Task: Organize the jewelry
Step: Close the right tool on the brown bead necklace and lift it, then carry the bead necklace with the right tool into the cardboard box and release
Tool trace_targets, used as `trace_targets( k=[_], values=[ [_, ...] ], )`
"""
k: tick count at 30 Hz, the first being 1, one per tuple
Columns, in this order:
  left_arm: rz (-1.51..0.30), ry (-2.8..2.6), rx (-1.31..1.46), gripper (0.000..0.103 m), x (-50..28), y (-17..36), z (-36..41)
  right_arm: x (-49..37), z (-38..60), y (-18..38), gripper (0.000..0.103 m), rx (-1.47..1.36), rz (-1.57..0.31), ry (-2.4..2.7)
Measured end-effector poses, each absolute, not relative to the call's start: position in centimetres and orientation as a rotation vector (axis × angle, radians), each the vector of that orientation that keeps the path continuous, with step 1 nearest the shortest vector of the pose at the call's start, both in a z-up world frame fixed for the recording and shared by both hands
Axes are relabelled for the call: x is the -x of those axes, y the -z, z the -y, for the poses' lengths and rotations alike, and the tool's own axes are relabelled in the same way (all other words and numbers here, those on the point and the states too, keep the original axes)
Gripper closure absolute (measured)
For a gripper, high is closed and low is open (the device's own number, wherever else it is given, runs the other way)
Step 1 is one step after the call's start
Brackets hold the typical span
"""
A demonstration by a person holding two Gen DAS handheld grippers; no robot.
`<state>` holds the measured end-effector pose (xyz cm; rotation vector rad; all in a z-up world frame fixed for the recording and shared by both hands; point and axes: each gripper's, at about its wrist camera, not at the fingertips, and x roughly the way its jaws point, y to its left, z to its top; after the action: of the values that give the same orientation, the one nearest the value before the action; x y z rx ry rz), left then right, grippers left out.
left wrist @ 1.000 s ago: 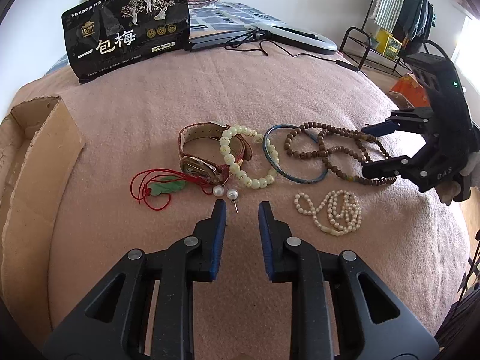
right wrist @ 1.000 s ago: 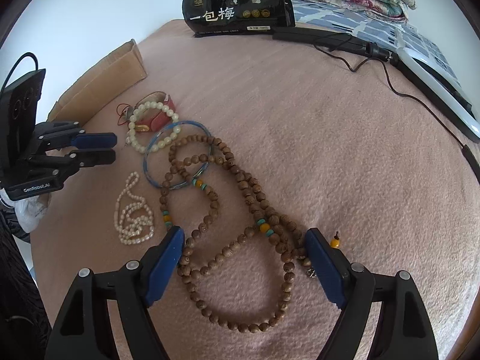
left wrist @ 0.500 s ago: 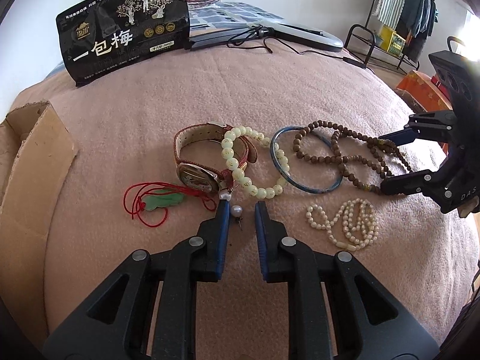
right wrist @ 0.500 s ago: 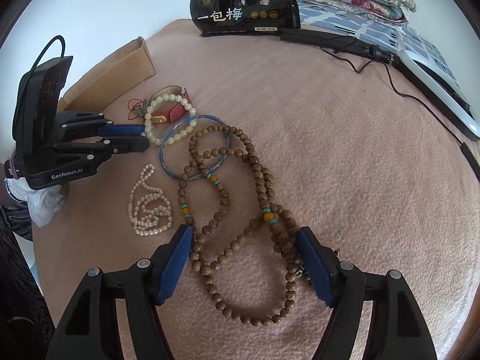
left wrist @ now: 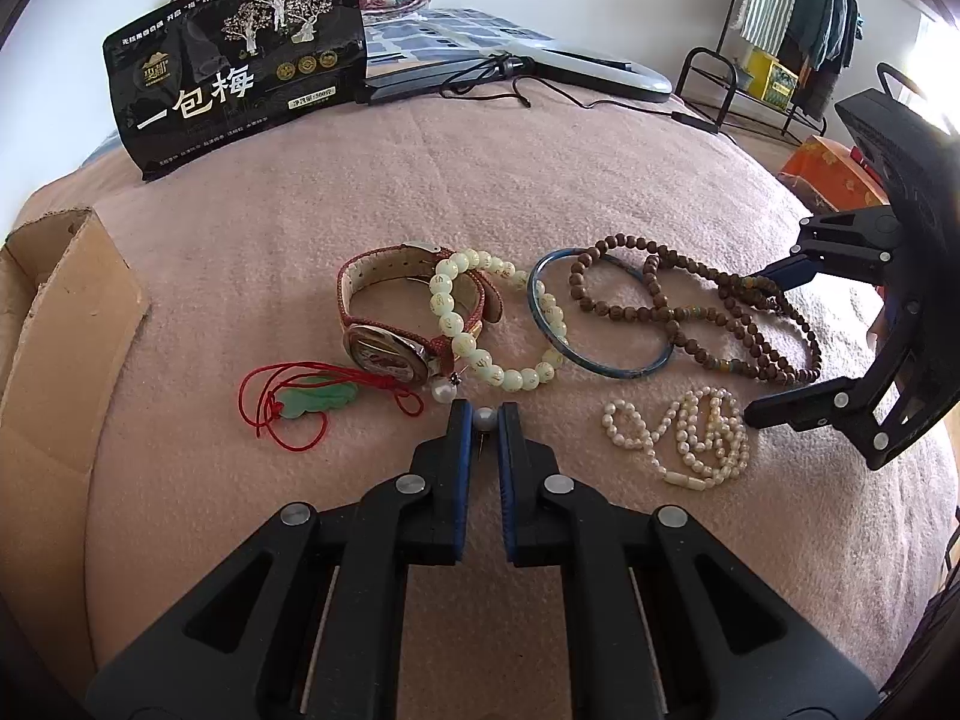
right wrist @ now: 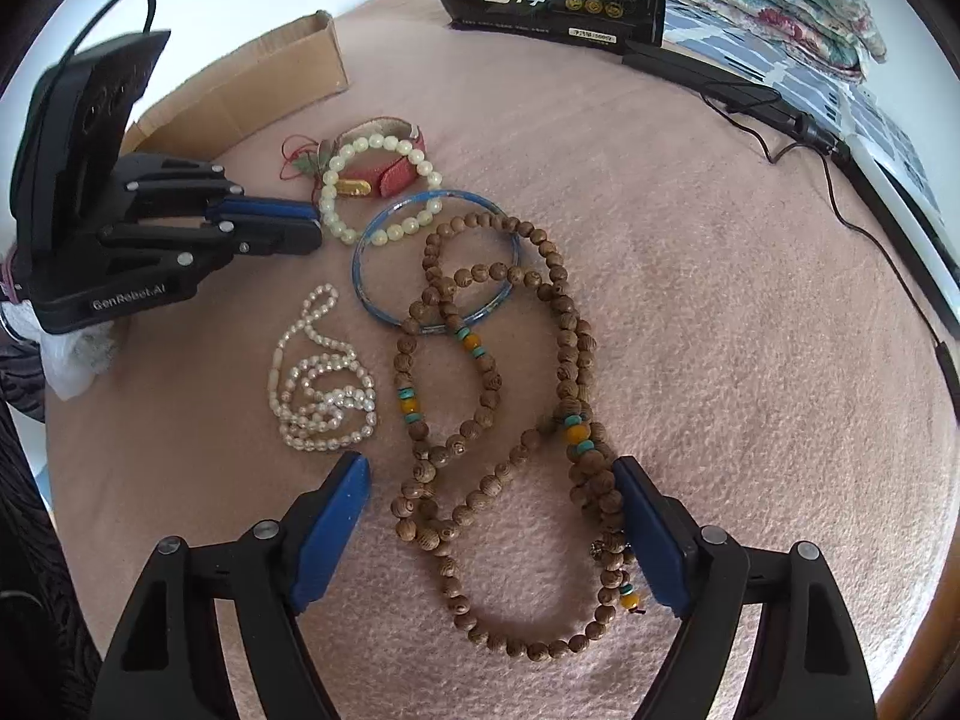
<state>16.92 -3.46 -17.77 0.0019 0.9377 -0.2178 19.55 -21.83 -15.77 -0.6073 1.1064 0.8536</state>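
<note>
Now the left gripper [left wrist: 482, 420] has shut its fingers on the pearl stud [left wrist: 484, 418] just below the watch [left wrist: 393, 324], so one piece is secured. Right of the watch, the right gripper [right wrist: 492, 519] is opening around the wooden beads [right wrist: 498, 420], unpinched.

Left gripper [left wrist: 483, 420] angled downward, fingers [left wrist: 458, 456] closed tight on a pearl stud earring [left wrist: 484, 418]. Right gripper [right wrist: 489, 516] pitched steeply down, its fingers [right wrist: 336, 516] spread wide and opening, straddling brown wooden beads [right wrist: 480, 480] without pressing them.
</note>
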Motion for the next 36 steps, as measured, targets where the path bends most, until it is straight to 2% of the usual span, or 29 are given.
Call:
trace_targets(
  k=[2,5,7,13,23,35,36],
  values=[
    [-0.937,0.218,0.0,0.097,-16.9,17.8,3.5,-19.5,21.9,15.7,0.023,0.61,-1.103,-0.847],
    [-0.935,0.222,0.005,0.097,-16.9,17.8,3.5,-19.9,22.6,15.4,0.042,0.579,-1.106,-0.817],
    [-0.936,0.225,0.01,0.097,-16.9,17.8,3.4,-20.3,23.0,15.3,0.06,0.56,-1.109,-0.797],
    [-0.937,0.229,0.019,0.097,-16.8,17.7,3.3,-20.5,22.9,15.2,0.083,0.54,-1.101,-0.73],
    [-0.896,0.26,0.006,0.097,-14.7,15.2,4.0,-18.7,23.4,13.6,0.085,0.507,-1.056,-0.611],
    [-0.81,0.258,0.015,0.097,-11.2,9.7,3.5,-15.8,25.1,7.6,0.086,0.415,-0.946,-0.538],
    [-0.804,0.256,0.02,0.097,-10.9,9.3,3.4,-15.4,25.3,7.0,0.092,0.406,-0.938,-0.536]
  ],
)
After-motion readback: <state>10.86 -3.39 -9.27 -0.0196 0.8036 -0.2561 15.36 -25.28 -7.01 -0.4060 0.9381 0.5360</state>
